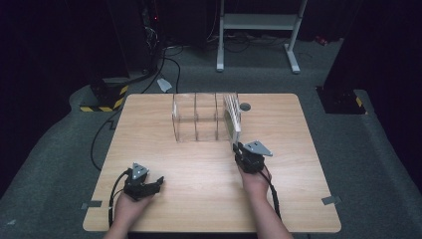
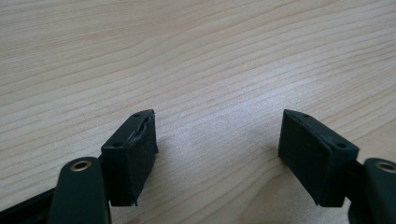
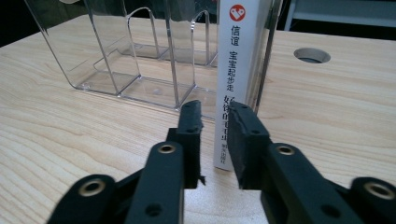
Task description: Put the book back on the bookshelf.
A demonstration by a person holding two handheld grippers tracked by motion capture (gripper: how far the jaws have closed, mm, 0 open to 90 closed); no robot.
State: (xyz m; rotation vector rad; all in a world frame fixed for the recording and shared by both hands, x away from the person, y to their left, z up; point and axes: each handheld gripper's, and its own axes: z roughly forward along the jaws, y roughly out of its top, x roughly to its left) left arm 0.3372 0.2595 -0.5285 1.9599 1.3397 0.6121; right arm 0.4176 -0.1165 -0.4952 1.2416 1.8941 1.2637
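Right hand-held gripper clenched on the spine of the white book, which stands directly ahead of it in the end slot of the clear rack. Left hand-held gripper released over bare counter. Book gripped; pulling it out or seating it remains.

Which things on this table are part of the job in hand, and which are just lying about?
In the job:
- right claw, shut on the white book's spine
- white book
- clear divided rack, with the book at its right end in the high view

Lying about:
- left claw, open over the bare table
- round table hole
- white stand and cables on the floor behind
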